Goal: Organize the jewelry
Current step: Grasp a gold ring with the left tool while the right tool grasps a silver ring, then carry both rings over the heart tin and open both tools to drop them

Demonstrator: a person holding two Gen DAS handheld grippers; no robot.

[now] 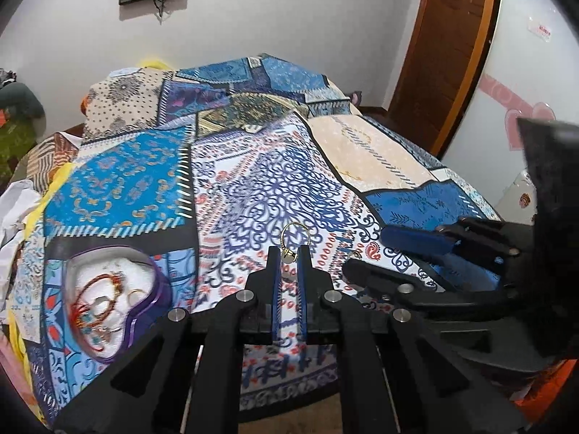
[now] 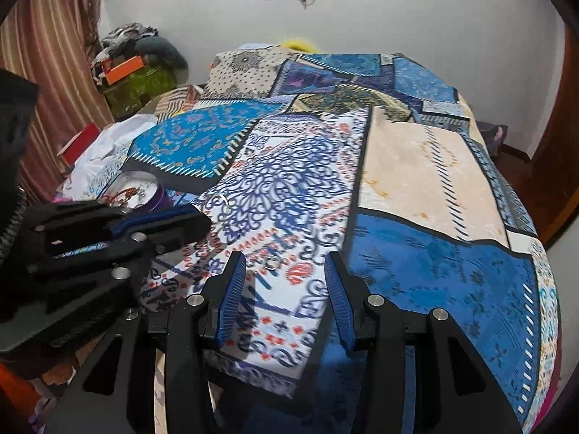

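Observation:
My left gripper (image 1: 288, 254) is shut on a thin gold ring (image 1: 294, 235), whose loop sticks up above the blue pads, just over the patterned bedspread (image 1: 253, 181). In the right wrist view the same gripper (image 2: 202, 217) comes in from the left with the ring (image 2: 223, 203) at its tip. My right gripper (image 2: 284, 264) stands open low over the cloth. A small metal ring (image 2: 274, 264) lies on the bedspread between its fingertips, untouched. A purple heart-shaped box (image 1: 159, 289) with white lining holds red cord bracelets and several rings, left of the left gripper.
The bedspread covers a bed that runs back to a white wall. White fabric and a red box (image 2: 77, 143) lie at the left edge, near the striped curtain (image 2: 54, 54). A wooden door (image 1: 445, 47) stands at the right. The right gripper (image 1: 383, 256) is close beside the left one.

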